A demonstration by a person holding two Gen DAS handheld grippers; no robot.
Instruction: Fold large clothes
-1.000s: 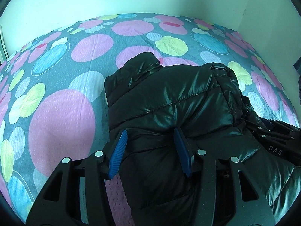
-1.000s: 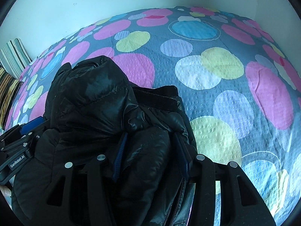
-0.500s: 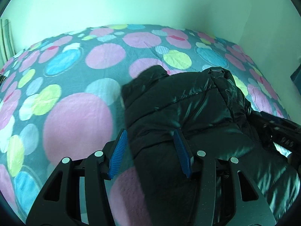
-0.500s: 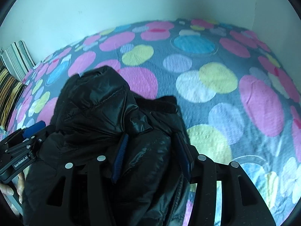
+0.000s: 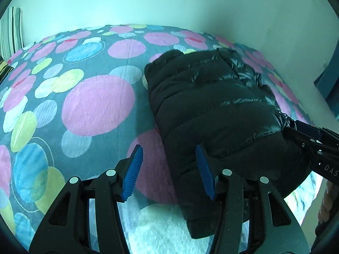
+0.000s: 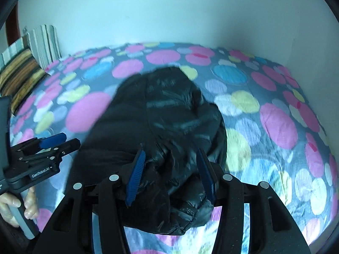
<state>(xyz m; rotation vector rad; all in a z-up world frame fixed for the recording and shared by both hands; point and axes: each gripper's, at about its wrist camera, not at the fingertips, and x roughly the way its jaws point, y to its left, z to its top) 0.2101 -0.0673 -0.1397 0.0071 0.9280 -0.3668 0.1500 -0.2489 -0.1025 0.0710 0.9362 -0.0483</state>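
1. Both claws pulled back since a second ago. From the left wrist, the left claw (image 5: 169, 170) is spread apart and empty; the folded black jacket (image 5: 211, 110) on the bed (image 5: 97, 103) lies ahead and to its right, long axis running away.
2. Right wrist view, blurry: the right claw (image 6: 170, 174) is spread too, jacket (image 6: 169, 114) straight ahead and nearer this claw.

Polka-dot bedspread (image 5: 97, 103) meets pale walls (image 6: 169, 10); striped cushions (image 6: 21, 74) beside
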